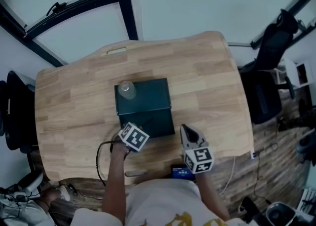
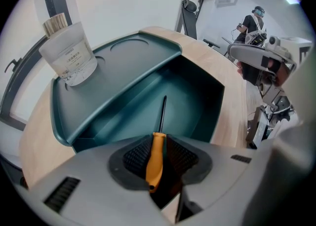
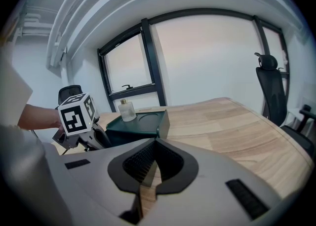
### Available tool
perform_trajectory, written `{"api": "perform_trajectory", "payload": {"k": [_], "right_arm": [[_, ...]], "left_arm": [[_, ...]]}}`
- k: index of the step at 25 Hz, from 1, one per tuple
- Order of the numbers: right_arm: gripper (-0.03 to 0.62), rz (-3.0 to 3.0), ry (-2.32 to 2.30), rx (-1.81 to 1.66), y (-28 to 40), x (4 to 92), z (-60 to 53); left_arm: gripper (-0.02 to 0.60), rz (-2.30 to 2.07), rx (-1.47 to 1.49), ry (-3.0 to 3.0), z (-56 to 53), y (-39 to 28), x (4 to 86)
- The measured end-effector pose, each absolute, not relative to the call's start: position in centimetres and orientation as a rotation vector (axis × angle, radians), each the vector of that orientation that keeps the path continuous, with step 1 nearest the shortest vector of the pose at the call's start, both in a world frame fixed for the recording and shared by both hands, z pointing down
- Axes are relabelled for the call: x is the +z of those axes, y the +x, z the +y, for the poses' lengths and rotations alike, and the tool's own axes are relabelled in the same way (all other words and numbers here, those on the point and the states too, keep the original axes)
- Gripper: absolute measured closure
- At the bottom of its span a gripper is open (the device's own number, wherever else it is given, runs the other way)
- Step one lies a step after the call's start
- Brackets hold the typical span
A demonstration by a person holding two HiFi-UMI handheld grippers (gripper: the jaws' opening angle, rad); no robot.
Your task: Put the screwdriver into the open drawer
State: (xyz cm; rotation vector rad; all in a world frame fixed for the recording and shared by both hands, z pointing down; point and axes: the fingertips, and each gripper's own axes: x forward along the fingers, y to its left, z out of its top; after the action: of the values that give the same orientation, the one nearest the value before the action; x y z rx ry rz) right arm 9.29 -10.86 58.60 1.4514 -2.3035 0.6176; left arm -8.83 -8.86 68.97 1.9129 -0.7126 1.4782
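An orange-handled screwdriver [image 2: 155, 157] is clamped in my left gripper [image 2: 158, 143], its dark shaft reaching out over the open drawer [image 2: 197, 101] of a dark green box [image 1: 153, 104]. The head view puts this gripper [image 1: 139, 127] at the drawer's front edge. A clear glass bottle [image 2: 69, 55] stands on the box's top. To the right of the box my right gripper [image 1: 185, 130] hovers over the wooden table [image 1: 212, 82]. Its pads [image 3: 143, 163] are together with nothing held. From the right gripper view, the box [image 3: 140, 124] and bottle [image 3: 127, 109] lie ahead on the left.
A black office chair [image 1: 269, 72] stands off the table's right side and another [image 1: 15, 111] off its left. A black cable [image 1: 100, 161] loops near the table's front edge, beside a small blue item [image 1: 181, 172]. A person [image 2: 254, 22] stands far back in the room.
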Motion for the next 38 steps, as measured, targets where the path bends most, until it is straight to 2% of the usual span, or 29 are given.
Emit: {"api": "perform_trajectory", "payload": {"k": [18,19,21,38], "right_arm": [[0.595,-2.311,1.472,0.624,10.2,58.7,-10.5],[0.595,-2.311,1.473,0.624,10.3,58.6,-10.4],[0.595,-2.312,1.474,0.620,10.4,58.5,-10.3],[0.595,-2.323,1.446,0.572,10.0,57.5,-9.8]], "left_arm": [[0.500,-0.788,1.319,2.026,-10.1,-7.7,67.5],[0.511,-0.802,1.303,2.035,-10.2,-7.7,67.5],[0.581,-0.850,1.266,2.075,-10.8,-7.6,67.3],[0.581,-0.962,1.025,2.176,-11.7,-7.0,64.1]]}}
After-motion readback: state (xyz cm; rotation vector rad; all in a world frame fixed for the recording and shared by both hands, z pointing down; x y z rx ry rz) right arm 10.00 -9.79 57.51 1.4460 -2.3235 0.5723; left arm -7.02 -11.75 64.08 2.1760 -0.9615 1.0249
